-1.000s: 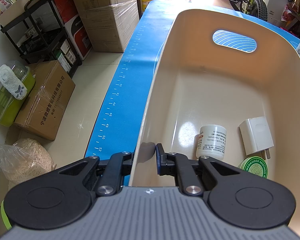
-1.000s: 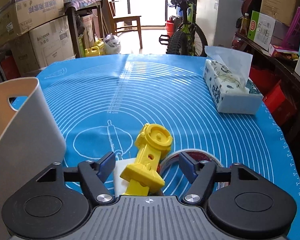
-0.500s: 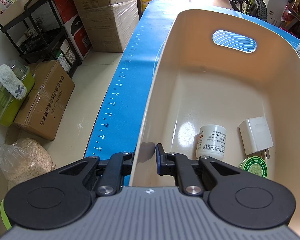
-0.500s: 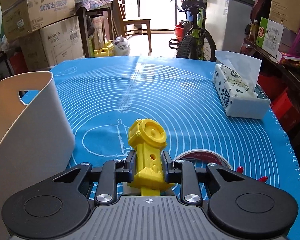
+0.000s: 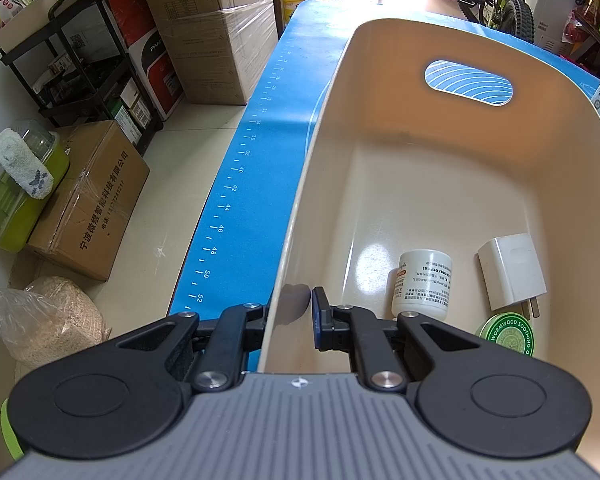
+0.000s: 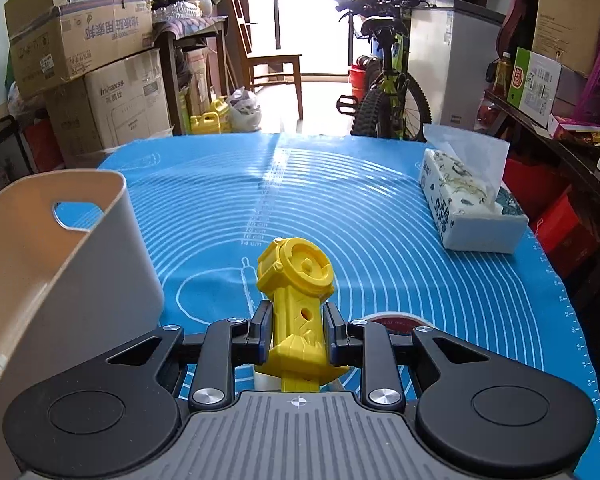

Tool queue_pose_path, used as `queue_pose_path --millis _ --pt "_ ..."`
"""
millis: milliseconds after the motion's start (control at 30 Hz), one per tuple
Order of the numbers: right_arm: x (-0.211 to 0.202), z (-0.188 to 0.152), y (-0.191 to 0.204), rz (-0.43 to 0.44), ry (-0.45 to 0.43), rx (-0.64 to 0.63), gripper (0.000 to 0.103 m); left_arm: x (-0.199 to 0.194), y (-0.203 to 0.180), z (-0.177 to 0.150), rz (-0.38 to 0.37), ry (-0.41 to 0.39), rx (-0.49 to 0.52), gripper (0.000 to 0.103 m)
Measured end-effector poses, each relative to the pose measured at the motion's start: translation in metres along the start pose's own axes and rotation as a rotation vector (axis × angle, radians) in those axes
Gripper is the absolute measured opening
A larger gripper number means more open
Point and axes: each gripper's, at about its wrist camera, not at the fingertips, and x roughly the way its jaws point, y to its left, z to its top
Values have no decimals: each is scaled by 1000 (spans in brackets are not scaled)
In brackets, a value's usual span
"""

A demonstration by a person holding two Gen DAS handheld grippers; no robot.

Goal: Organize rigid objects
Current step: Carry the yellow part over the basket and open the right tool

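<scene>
My left gripper (image 5: pixel 290 312) is shut on the near left wall of the beige bin (image 5: pixel 324 152). In the bin lie a white bottle (image 5: pixel 424 284), a white plug adapter (image 5: pixel 510 270) and a green round tin (image 5: pixel 510 334). My right gripper (image 6: pixel 296 330) is shut on a yellow plastic toy (image 6: pixel 298 292) and holds it above the blue mat (image 6: pixel 340 200). The bin (image 6: pixel 60 260) stands to the left of the toy in the right wrist view. A round tape roll (image 6: pixel 396 320) and a white object lie on the mat, mostly hidden behind my right gripper.
A tissue pack (image 6: pixel 468 208) lies on the mat at the right. The table's left edge (image 5: pixel 236 184) drops to the floor with cardboard boxes (image 5: pixel 88 208). A bicycle (image 6: pixel 388 92), a chair and stacked boxes stand beyond the far edge.
My right gripper closed on the yellow toy and lifted it off the mat, so the view rose. My left gripper has stayed clamped on the bin wall.
</scene>
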Motion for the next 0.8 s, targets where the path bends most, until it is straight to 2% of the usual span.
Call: queue_pose_path --millis 267,533,800 --pt "-36 17 14 30 -89 -7 34 0 0 0 0 0 0 15" --pt "-78 34 49 126 -189 -43 35 0 0 0 0 0 0 15" --pt "-91 33 97 235 -175 -110 35 0 0 0 0 0 0 15"
